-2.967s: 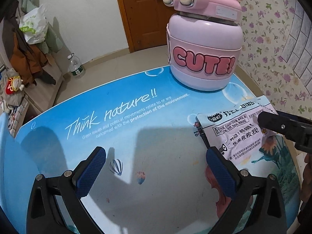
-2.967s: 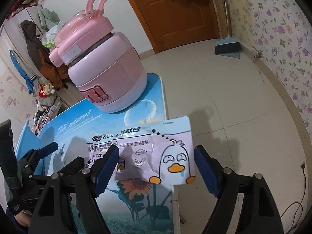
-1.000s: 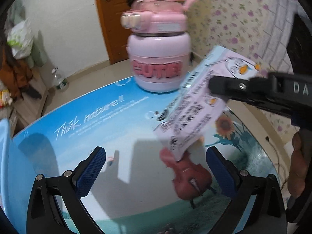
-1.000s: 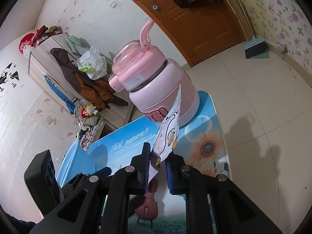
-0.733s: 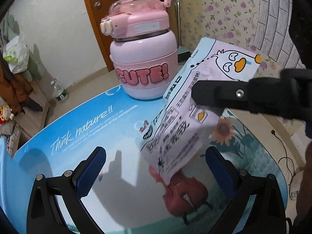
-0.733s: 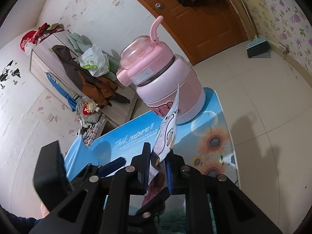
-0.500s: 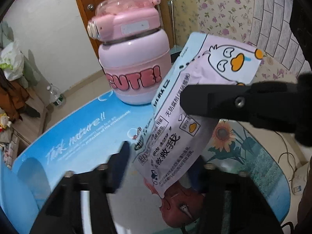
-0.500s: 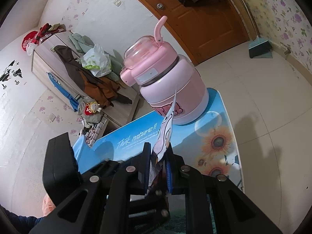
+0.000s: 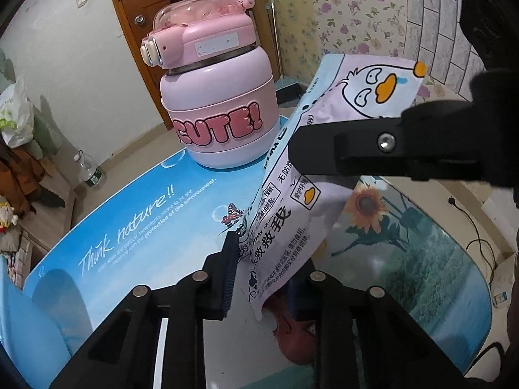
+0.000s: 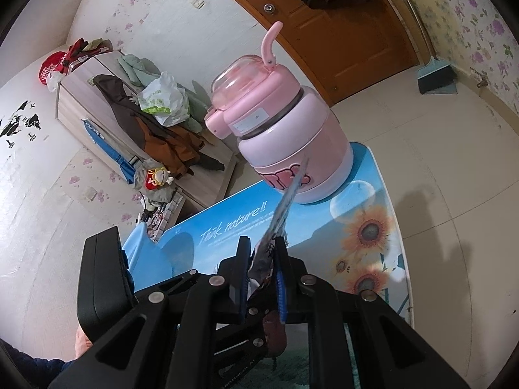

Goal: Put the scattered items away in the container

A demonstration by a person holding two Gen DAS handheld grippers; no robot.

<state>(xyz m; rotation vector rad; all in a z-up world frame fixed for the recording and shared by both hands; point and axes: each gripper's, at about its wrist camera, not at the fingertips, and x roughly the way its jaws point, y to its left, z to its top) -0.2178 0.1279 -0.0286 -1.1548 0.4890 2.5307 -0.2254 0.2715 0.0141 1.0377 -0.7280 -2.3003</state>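
Snack packet point(image 9: 293, 227), a flat, glossy plastic pouch printed with a cartoon duck and black lettering, hangs in the air above the table point(image 9: 136, 227), pinched at two places. Nearest, the left gripper point(image 9: 259, 278) has its ribbed blue pads closed on the packet's lower corner. Just above, the right gripper point(image 10: 262, 278) is clamped tight across the packet's middle, seen edge-on in its own view. The packet looks light, limp and slippery: it sags and bows between the two grips, so I judge a hold near a sealed edge is safest, since the film could slide or crumple. Below, the tabletop is smooth and shiny, printed with sky, sunflowers and white lettering. Farther back stands a rounded pink container point(image 9: 220, 110) of hard plastic, its domed lid closed, with a loop handle.
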